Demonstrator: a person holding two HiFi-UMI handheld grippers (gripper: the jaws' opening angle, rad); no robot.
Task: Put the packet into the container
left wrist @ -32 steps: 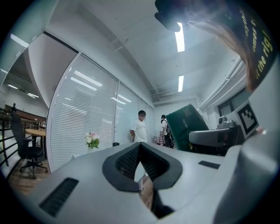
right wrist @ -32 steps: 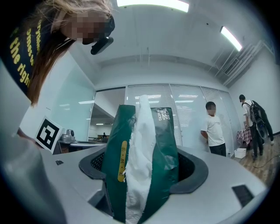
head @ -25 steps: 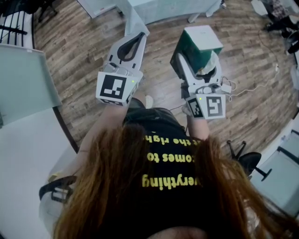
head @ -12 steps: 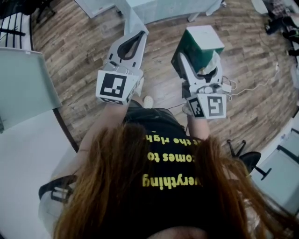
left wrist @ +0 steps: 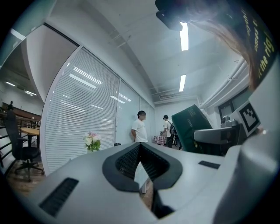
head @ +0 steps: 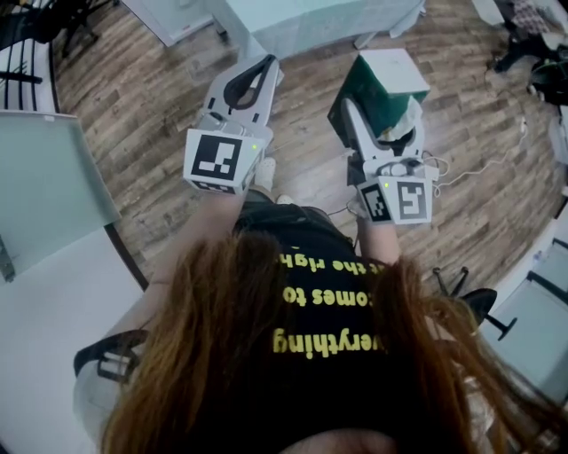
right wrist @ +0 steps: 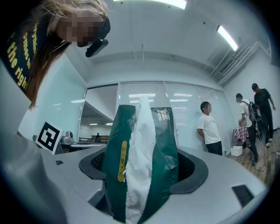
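A green tissue packet (head: 380, 87) with white tissue sticking out of its top (right wrist: 141, 144) stands between the jaws of my right gripper (head: 383, 124), which is shut on it and held above the wooden floor. In the right gripper view the packet fills the gap between the two pads of that gripper (right wrist: 142, 175). My left gripper (head: 260, 71) is held level with it on the left, jaws together and nothing between them (left wrist: 140, 151). The packet (left wrist: 191, 127) also shows at the right of the left gripper view. No container shows in any view.
A pale table (head: 311, 18) stands ahead of both grippers. A glass panel (head: 44, 168) and a curved white desk (head: 53, 301) lie to the left. A white cable (head: 479, 164) and a chair base (head: 466, 297) are on the floor at right. Two people (right wrist: 209, 127) stand in the distance.
Both grippers have drifted slightly forward toward the pale table. The right gripper still holds the packet and the left stays shut.
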